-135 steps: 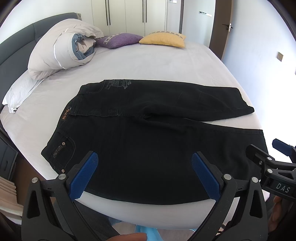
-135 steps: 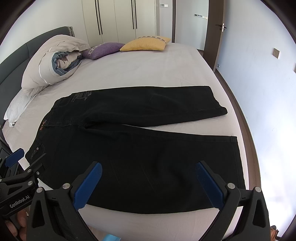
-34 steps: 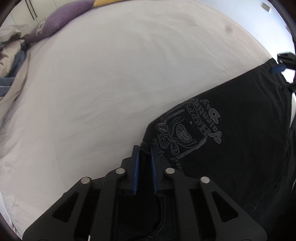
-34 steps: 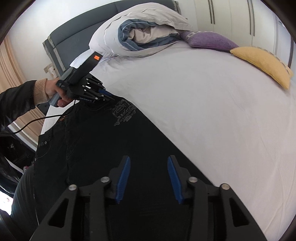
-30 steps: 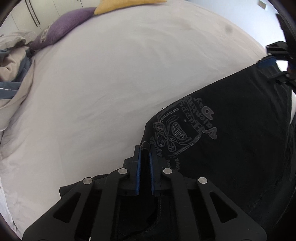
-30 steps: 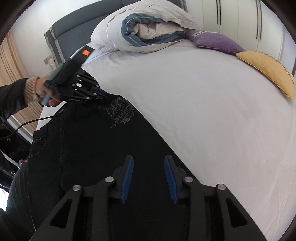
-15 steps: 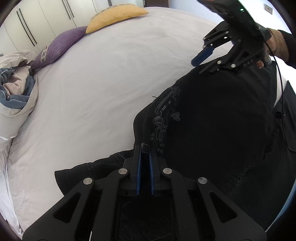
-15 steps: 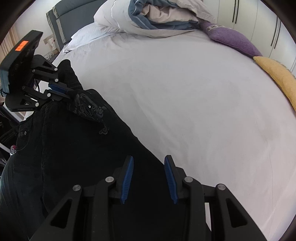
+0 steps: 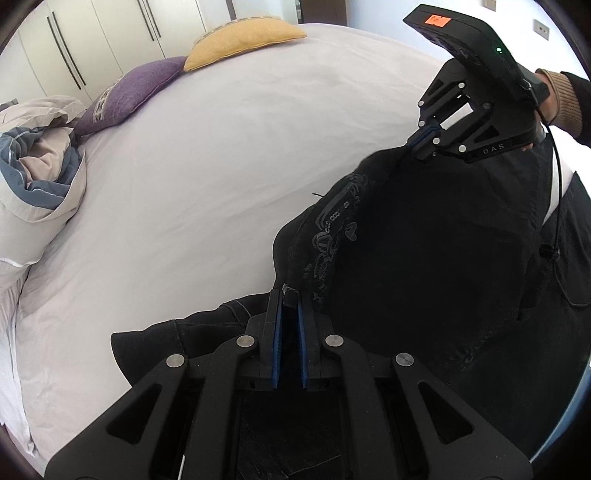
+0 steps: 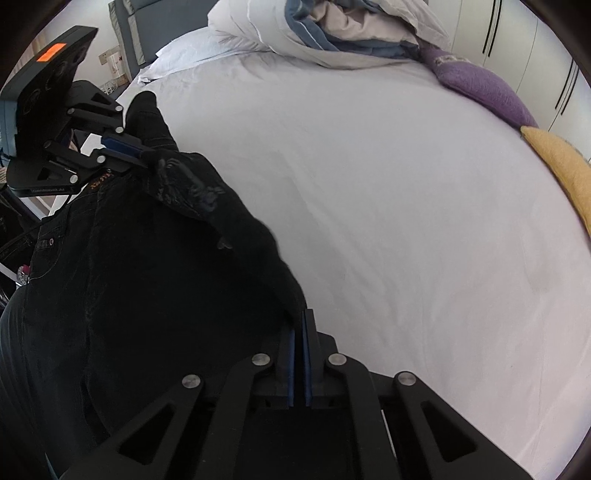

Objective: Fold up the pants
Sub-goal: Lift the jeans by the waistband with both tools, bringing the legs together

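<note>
The black pants [image 9: 424,266] lie on the white bed, with their far edge lifted off the sheet. My left gripper [image 9: 288,299] is shut on the waistband near the grey embroidered pocket design [image 9: 328,236]. My right gripper [image 10: 300,317] is shut on the far edge of a pant leg [image 10: 258,251]. In the left wrist view the right gripper [image 9: 421,142] pinches the fabric at upper right. In the right wrist view the left gripper [image 10: 140,153] pinches the waistband at upper left. The fabric hangs between the two grippers.
The white bed sheet [image 9: 221,166] stretches beyond the pants. A rolled duvet [image 10: 351,33] and white pillow [image 10: 184,48] lie at the headboard. A purple cushion [image 9: 129,92] and a yellow cushion [image 9: 243,37] lie by the wardrobe.
My right gripper has closed on the pant leg edge. Both grippers have risen and pulled the far edge of the pants up off the sheet, toward the near side.
</note>
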Available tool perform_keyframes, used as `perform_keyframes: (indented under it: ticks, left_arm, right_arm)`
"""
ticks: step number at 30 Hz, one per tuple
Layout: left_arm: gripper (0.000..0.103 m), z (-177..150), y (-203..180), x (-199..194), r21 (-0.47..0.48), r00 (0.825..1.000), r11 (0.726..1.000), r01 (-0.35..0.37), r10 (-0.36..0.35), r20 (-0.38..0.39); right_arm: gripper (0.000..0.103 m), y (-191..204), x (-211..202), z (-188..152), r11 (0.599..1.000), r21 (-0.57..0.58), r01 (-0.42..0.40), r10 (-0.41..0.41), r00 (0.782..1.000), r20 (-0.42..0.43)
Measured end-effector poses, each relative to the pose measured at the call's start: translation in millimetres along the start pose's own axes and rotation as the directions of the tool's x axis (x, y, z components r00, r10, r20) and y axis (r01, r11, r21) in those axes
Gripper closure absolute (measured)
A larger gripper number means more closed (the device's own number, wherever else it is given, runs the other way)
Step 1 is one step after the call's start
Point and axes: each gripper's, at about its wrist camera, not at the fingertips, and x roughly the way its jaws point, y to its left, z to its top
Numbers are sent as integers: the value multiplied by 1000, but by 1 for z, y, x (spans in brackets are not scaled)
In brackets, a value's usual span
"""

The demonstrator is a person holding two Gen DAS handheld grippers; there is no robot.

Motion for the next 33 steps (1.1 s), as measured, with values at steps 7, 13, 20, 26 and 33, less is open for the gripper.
perform_keyframes:
  ticks: [7,13,20,26,33]
  left_arm:
    - [97,-12,-6,-25,-13,1000,1000,-14,14,15]
    - [97,-30,-26,-46,30,999,998,-53,53,11]
    - [96,-67,-55,-59,91,998,994,-52,55,-32]
    - [97,-106,-89,-71,138,998,990,-28,36,-58]
    - [97,-149,-124,-86,225,992,973,-49,75,-106]
  right_arm:
    - [99,40,-13,-3,999,-47,2,0,1000,27]
    - [99,84,-22,-26,993,-116,8,-7,1000,6]
    - [100,155,-45,-66,940,-334,75,-86,996,-17]
    - [100,213,-50,-93,856,-493,157,-186,983,-10]
    - [100,268,-42,-119,745,-640,189,-249,969,-3]
